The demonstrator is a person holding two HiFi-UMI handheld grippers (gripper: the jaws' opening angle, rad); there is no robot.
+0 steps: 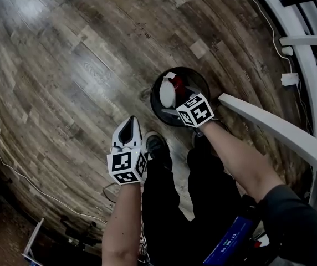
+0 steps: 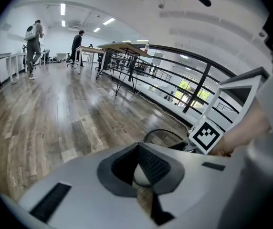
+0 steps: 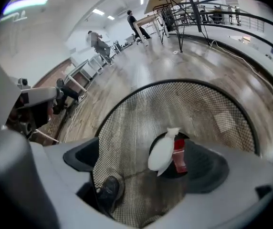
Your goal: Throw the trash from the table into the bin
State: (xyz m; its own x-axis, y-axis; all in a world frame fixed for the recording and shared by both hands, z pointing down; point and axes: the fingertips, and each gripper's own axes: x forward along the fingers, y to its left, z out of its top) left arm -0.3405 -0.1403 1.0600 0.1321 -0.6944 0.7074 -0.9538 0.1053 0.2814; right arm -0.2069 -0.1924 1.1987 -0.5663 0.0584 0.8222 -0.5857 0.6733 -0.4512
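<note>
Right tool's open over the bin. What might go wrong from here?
1. The right tool hangs close over the mesh bin; pulling back carelessly might clip the rim and tip it.
2. The person's shoe stands right beside the bin; a step could knock it.
3. The white scrap and red piece show close by the tool's right jaw; whether they are clear of it is uncertain, so they might cling and lift out.
</note>
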